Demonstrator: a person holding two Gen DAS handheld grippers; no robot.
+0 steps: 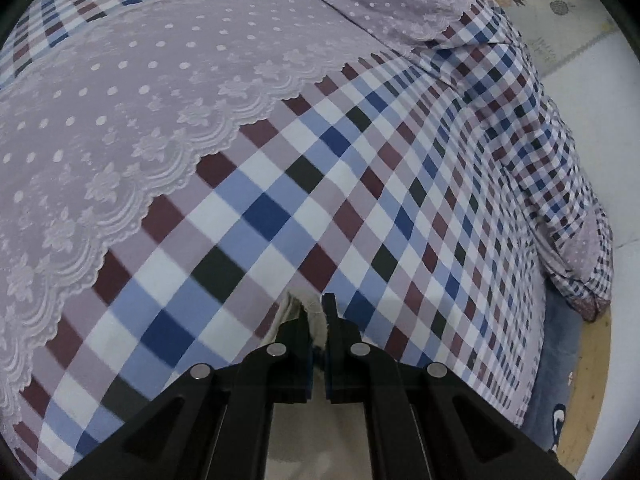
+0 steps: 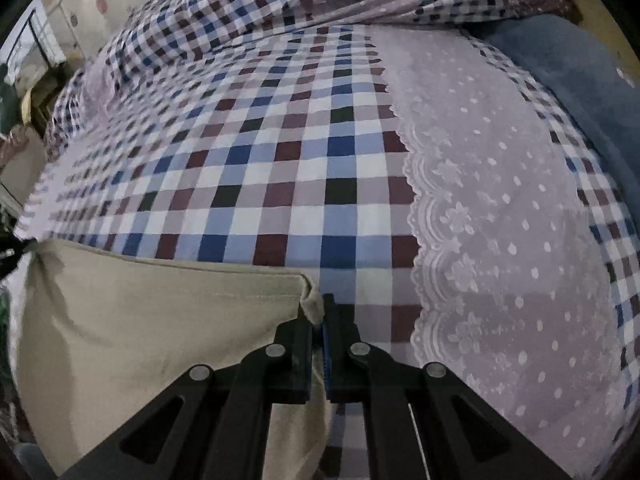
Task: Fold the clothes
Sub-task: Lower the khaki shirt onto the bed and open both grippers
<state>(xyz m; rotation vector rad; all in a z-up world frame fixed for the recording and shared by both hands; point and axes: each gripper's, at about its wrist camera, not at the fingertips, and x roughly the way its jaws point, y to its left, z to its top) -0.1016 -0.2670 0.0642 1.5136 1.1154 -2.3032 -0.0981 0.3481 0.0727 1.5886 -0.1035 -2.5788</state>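
Showing beige garment (image 2: 160, 320) span: right view only.

Both cameras sit just behind their tongs, looking forward and down along them, close over the bed. The left wrist view faces across the checked bedspread (image 1: 360, 184) with its lace band (image 1: 140, 112) at left; the right wrist view has the lace at right. Both share that bedspread and the beige cloth (image 2: 160, 320).

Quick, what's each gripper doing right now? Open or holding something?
Left gripper: closed, pinching a corner of the beige garment.
Right gripper: closed, pinching a corner of the beige garment.
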